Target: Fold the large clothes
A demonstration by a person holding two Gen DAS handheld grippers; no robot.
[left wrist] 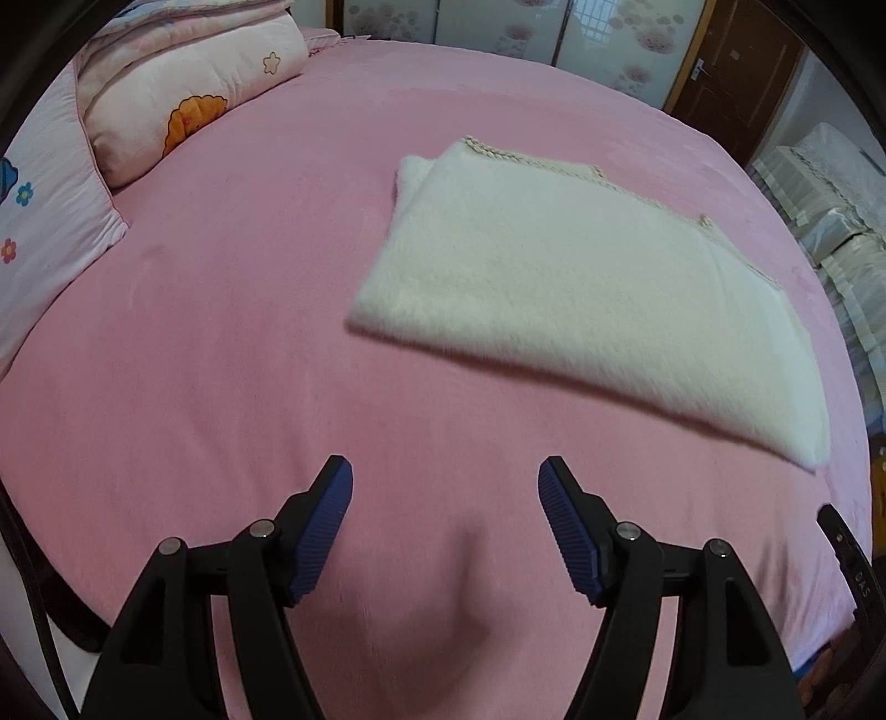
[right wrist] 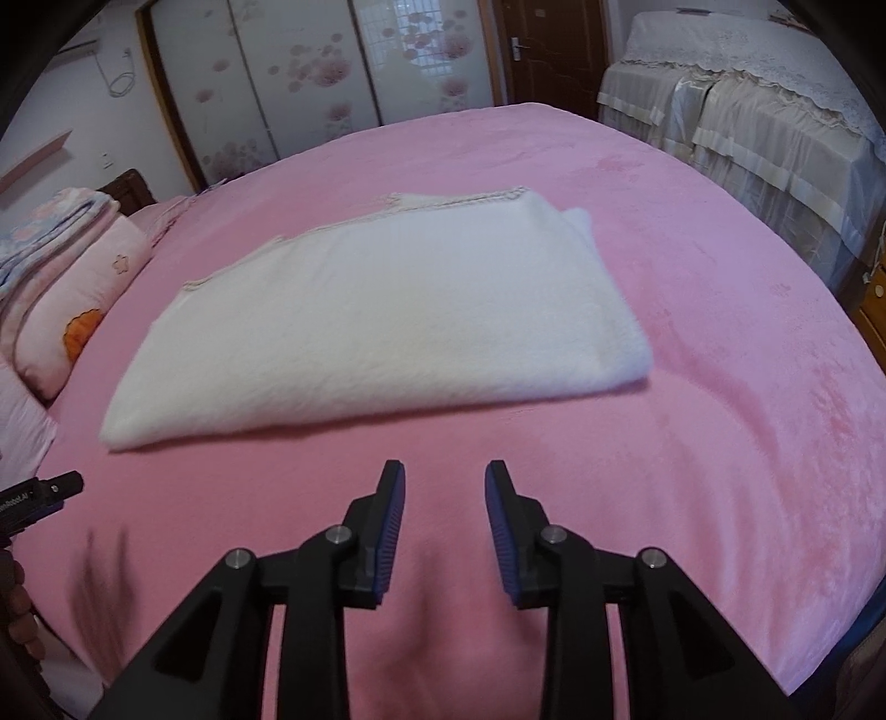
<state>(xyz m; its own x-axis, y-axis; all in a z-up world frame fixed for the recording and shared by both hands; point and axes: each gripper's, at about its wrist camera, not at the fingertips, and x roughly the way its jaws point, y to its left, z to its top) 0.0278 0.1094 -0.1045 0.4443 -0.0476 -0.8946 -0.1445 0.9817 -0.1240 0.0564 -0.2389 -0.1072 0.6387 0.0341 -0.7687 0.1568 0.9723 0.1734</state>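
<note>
A white fluffy garment (left wrist: 581,293) lies folded into a flat rectangle on the pink bed (left wrist: 221,332), with a cream crocheted trim along its far edge. It also shows in the right wrist view (right wrist: 387,315). My left gripper (left wrist: 446,471) is open and empty, held above the bed, near and to the left of the garment's near edge. My right gripper (right wrist: 444,471) is open and empty, held above the bed (right wrist: 720,387) just short of the garment's near edge. The tip of the left gripper (right wrist: 55,487) shows at the left edge of the right wrist view.
Pink pillows and a folded quilt (left wrist: 183,83) lie at the head of the bed, also in the right wrist view (right wrist: 66,288). A covered piece of furniture (right wrist: 747,111) stands to the right of the bed. A wardrobe (right wrist: 310,72) and a brown door (right wrist: 548,50) are behind.
</note>
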